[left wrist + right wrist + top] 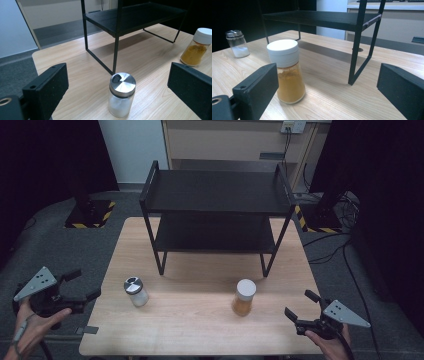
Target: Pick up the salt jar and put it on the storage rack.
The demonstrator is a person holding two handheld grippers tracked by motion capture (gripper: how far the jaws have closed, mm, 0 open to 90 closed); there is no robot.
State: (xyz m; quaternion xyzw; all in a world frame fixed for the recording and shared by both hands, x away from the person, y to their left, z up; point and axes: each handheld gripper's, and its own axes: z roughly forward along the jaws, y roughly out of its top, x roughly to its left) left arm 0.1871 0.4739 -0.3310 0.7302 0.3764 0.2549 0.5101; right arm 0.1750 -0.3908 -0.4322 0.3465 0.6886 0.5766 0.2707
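High view: left gripper (80,286) and right gripper (299,308), jaws wide, flank silver-capped glass shaker (135,291) and white-capped amber spice jar (243,297); approach pending.

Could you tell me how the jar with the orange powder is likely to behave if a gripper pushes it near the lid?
The jar stands tall on a narrow base, so it would probably tip. Its smooth clear wall looks slippery, and likely rigid.

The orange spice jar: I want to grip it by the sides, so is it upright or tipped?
Upright. The orange spice jar stands on its base on the table, white cap on top, untouched.
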